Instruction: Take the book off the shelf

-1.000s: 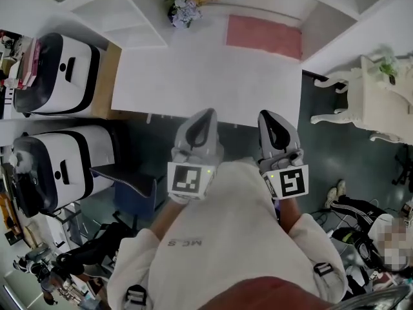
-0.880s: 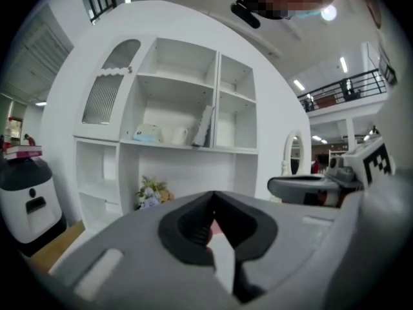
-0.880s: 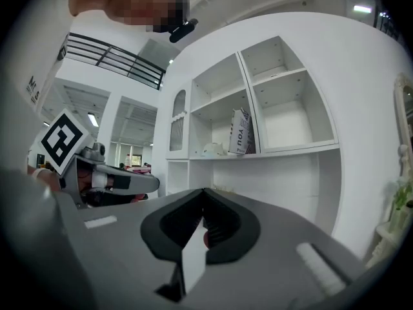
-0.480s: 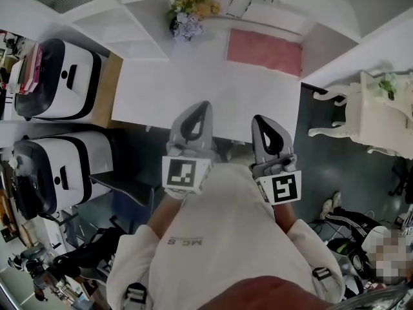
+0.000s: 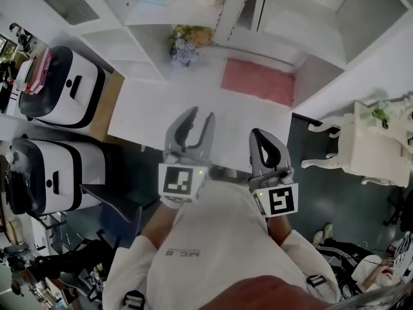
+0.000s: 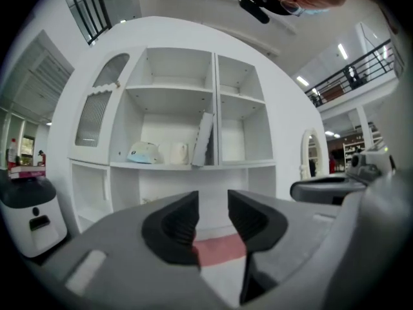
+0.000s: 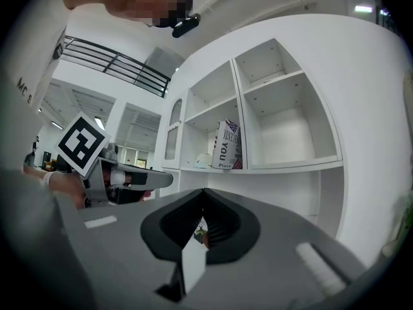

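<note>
The book leans upright against the divider on the middle board of a white shelf unit. In the right gripper view the book shows a printed cover; in the head view it is a thin white slab. My left gripper is held over the near edge of the white table, well short of the shelf. Its jaws are opening with nothing between them; its fingers frame a pink mat. My right gripper hangs beside it, shut and empty, also far from the book.
A pink mat and a flower bunch lie on the table below the shelf. A pale cap and a white mug sit left of the book. Two white machines stand at the left, ornate white furniture at the right.
My left gripper's jaws have parted from shut. Both grippers have moved forward over the table edge, and the head view has tilted up so more of the shelf shows.
</note>
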The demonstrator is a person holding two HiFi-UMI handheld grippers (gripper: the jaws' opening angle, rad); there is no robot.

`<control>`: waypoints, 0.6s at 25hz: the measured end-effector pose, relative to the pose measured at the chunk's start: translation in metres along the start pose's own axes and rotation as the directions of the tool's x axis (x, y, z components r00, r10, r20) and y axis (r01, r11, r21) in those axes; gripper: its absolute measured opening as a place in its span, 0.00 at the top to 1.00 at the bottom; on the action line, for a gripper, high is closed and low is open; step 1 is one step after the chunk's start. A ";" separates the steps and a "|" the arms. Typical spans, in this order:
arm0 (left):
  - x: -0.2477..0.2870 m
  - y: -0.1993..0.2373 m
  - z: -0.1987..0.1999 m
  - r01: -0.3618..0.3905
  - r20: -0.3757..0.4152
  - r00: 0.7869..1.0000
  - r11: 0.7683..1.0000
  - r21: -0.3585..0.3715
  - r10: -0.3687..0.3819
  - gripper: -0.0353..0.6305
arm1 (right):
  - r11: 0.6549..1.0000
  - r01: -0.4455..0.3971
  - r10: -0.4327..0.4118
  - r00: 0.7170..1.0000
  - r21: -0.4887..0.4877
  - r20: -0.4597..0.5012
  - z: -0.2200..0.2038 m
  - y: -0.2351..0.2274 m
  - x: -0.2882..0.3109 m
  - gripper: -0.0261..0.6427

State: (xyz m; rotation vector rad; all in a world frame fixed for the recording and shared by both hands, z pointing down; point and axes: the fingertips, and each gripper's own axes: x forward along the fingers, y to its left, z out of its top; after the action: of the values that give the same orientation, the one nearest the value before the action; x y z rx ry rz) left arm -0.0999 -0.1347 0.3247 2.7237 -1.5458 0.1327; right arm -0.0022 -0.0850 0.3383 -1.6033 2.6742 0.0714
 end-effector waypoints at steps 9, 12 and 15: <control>0.044 -0.010 0.051 0.007 0.055 0.998 0.996 0.093 -0.012 0.58 | 1.000 0.005 -0.005 1.000 -0.008 0.014 0.019 -0.028 0.002 0.97; 0.063 -0.003 0.068 -0.005 0.077 0.997 0.995 0.097 -0.002 0.56 | 1.000 0.008 -0.008 1.000 0.010 0.022 0.025 -0.038 0.005 0.97; 0.081 0.005 0.083 -0.024 0.098 0.995 0.993 0.120 0.013 0.53 | 1.000 0.011 -0.012 0.999 0.027 0.036 0.028 -0.043 0.006 0.97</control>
State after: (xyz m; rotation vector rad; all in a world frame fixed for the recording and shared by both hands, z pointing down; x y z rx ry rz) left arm -0.0572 -0.2112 0.2476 2.8490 -1.6401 0.0979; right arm 0.0325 -0.1092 0.3086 -1.5943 2.6278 0.0635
